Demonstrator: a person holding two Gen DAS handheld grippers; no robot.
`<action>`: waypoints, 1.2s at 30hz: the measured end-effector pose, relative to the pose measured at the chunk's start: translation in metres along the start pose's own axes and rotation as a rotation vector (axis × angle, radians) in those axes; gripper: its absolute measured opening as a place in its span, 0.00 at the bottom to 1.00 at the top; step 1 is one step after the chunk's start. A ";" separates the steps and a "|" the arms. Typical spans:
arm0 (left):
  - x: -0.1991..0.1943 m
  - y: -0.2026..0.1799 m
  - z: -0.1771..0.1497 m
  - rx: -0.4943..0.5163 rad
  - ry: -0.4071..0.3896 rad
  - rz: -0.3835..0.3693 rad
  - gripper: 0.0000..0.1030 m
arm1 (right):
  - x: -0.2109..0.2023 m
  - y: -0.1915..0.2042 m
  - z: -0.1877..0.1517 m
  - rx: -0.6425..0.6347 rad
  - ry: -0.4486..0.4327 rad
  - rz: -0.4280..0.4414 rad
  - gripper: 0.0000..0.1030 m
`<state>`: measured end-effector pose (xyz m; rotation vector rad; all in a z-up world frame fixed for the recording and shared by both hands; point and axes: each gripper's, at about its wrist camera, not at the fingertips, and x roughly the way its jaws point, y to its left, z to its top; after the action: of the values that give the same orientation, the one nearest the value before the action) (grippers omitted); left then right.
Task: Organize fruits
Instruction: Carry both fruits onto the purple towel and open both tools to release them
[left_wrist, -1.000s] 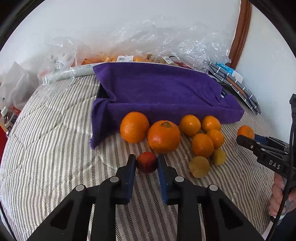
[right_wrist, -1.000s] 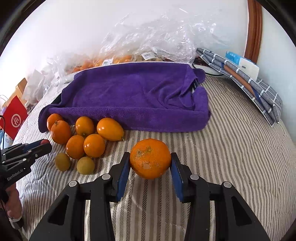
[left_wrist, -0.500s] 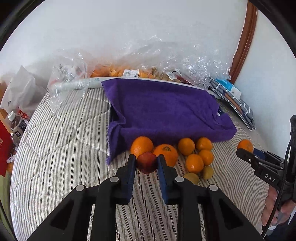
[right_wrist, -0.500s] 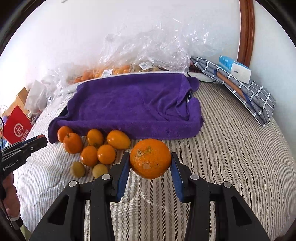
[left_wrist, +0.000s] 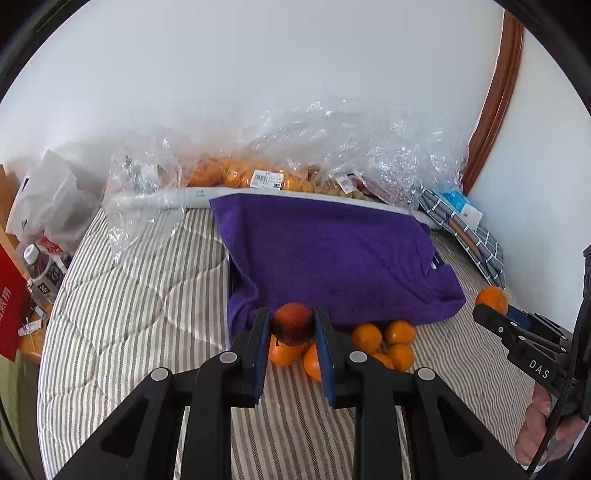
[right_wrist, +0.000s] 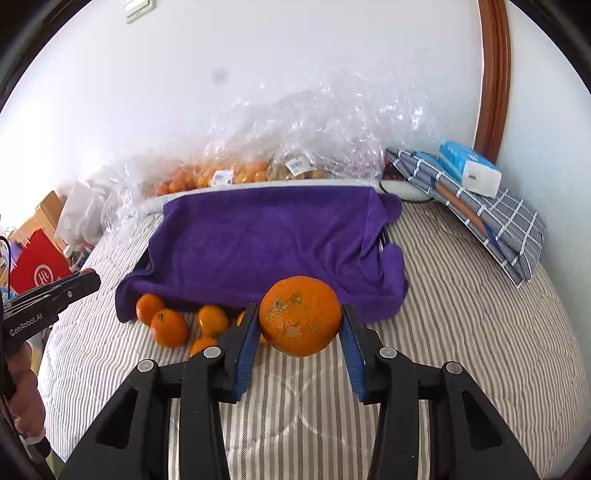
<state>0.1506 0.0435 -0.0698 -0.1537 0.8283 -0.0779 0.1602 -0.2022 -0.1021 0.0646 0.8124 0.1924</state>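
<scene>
- The left gripper (left_wrist: 291, 328) tilts downward, its blue-padded jaws pressed on a small red fruit (left_wrist: 292, 324) that sits at their tips, off the bed.
- The right gripper (right_wrist: 300, 326) tilts downward too, jaws set wider and clamped on a large orange (right_wrist: 300, 315) between the pads.
- A bare hand (left_wrist: 540, 430) grips the right gripper's handle, seen at the left camera's right edge.
- Another hand (right_wrist: 23, 387) holds the left gripper's handle, to the left of the right tongs.

Both black grippers have blue-padded fingers (right_wrist: 246, 343), silver screws, and white lettering "DAS" and "GenRobot.AI".
</scene>
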 end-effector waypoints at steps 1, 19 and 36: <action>0.000 -0.001 0.003 -0.001 -0.003 -0.001 0.22 | 0.000 0.000 0.003 -0.001 -0.004 0.001 0.41; 0.022 -0.016 0.052 0.023 -0.042 -0.012 0.22 | 0.015 -0.005 0.049 -0.004 -0.062 -0.006 0.41; 0.068 -0.015 0.071 0.017 -0.010 -0.002 0.22 | 0.058 -0.025 0.066 0.016 -0.049 -0.018 0.41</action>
<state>0.2488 0.0273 -0.0698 -0.1383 0.8176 -0.0861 0.2502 -0.2143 -0.1015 0.0770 0.7654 0.1663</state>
